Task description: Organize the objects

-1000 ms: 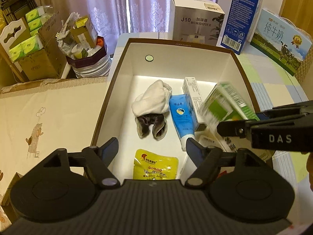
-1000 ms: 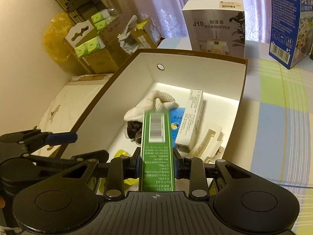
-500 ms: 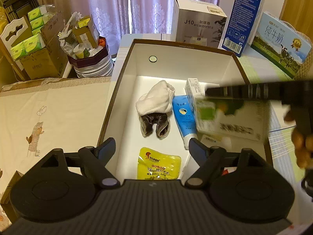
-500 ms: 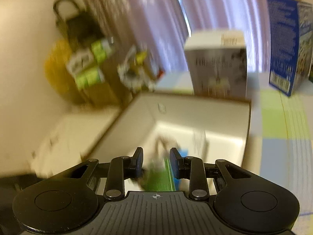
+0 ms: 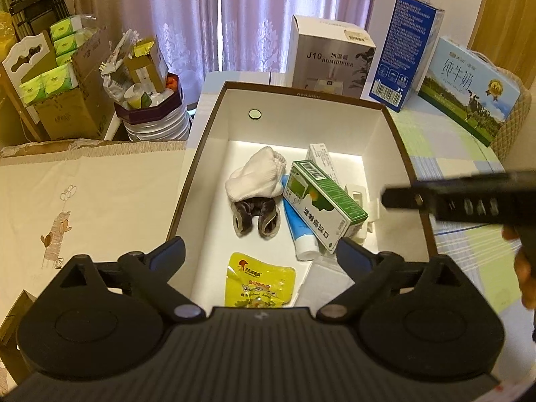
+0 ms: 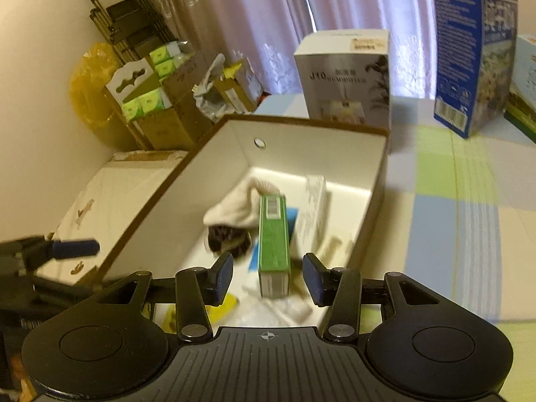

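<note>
Your right hand-held gripper (image 6: pixel 268 283) has just been opening and its pads no longer touch the green carton (image 5: pixel 323 202); the carton sits loose between the spread jaws, not gripped. It lies inside the brown-rimmed box (image 5: pixel 398 140), at about three o'clock from the rolled white sock (image 5: pixel 256 177), resting tilted across the blue tube (image 5: pixel 298 231) with its barcode end toward the far wall at twelve o'clock. The white carton (image 5: pixel 323 160) sits just behind it, and the yellow sachet (image 5: pixel 259 284) lies at six o'clock, near your left gripper.

Your left hand-held gripper (image 5: pixel 259 251) is spread wide and empty, hovering over the near end of the box; its jaws have also just been opening.

The drop looks done, so the job now is a clean exit. Draw the right gripper straight back along its own line, toward six o'clock and upward, so neither pad clips the carton and rolls it off the tube. Keep the jaws wide until you clear the box rim. The carton looks perched rather than flat, so a nudge could tip it against the dark sock (image 5: pixel 256 219). Avoid crossing the left gripper as you withdraw; in the right wrist view it waits at nine o'clock.
</note>
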